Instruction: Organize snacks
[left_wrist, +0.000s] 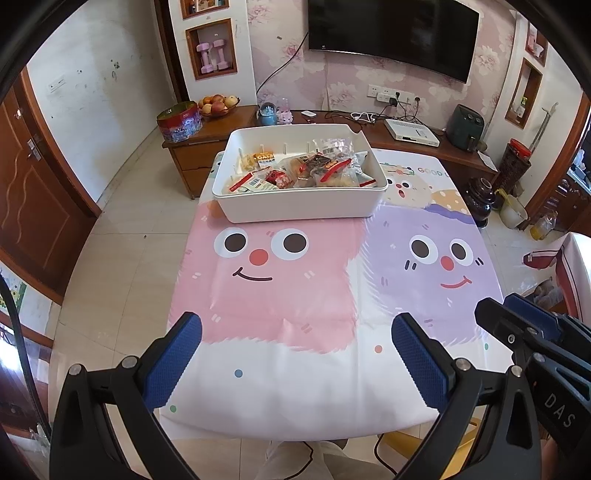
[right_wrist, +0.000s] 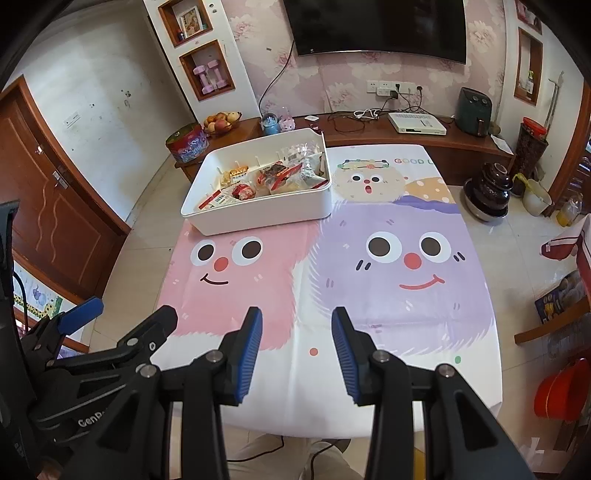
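Observation:
A white plastic bin (left_wrist: 301, 208) (right_wrist: 258, 218) stands at the far left part of the table, filled with several wrapped snacks (left_wrist: 314, 170) (right_wrist: 273, 177). My left gripper (left_wrist: 295, 325) hangs open over the near edge of the table, blue pads wide apart, nothing between them. My right gripper (right_wrist: 297, 317) is beside it to the right, also open with a narrower gap and nothing between its pads. In the left wrist view the right gripper (left_wrist: 517, 314) shows at the right edge. The left gripper (right_wrist: 125, 314) shows at the lower left of the right wrist view. Both are well short of the bin.
The table wears a cartoon-face cloth (left_wrist: 288, 295) (right_wrist: 388, 288). Behind it runs a low wooden cabinet (left_wrist: 207, 147) with a fruit bowl (left_wrist: 218, 105), a round tin (left_wrist: 179, 122) and a white box (left_wrist: 412, 133). Dark jars (right_wrist: 487, 192) stand on the floor at right. A red bucket (right_wrist: 561, 391) sits near the table's right side.

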